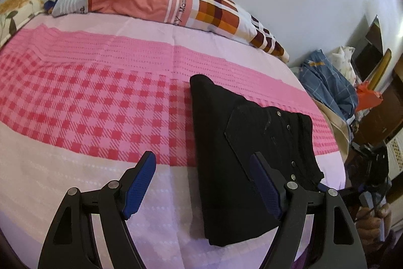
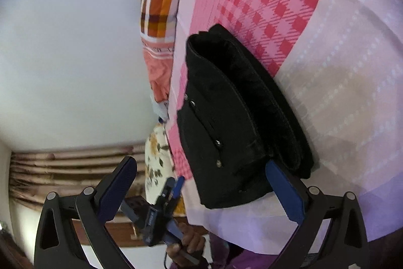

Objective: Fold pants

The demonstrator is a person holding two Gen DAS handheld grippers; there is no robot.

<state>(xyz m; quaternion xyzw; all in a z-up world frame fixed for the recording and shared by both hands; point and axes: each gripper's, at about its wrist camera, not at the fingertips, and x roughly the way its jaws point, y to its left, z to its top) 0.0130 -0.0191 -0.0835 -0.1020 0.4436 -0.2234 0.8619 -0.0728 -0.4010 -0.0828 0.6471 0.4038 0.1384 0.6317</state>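
Black pants (image 1: 239,155) lie folded into a compact stack on the pink checked bed cover (image 1: 100,102), with a back pocket and metal rivets on top. My left gripper (image 1: 204,163) is open and empty, hovering just above the stack's near left edge. In the right wrist view, rolled sideways, the folded pants (image 2: 239,122) show, and my right gripper (image 2: 201,173) is open and empty at their waistband end. The left gripper (image 2: 173,189) and the hand holding it appear there at the bottom. The right gripper (image 1: 372,165) shows at the bed's right edge in the left wrist view.
A rolled orange and checked quilt (image 1: 176,6) lies along the wall at the bed's far side. A floral pillow (image 1: 15,9) is far left. A pile of blue clothes (image 1: 330,85) and furniture stand off the bed's right side. Brown curtains (image 2: 75,165) hang behind.
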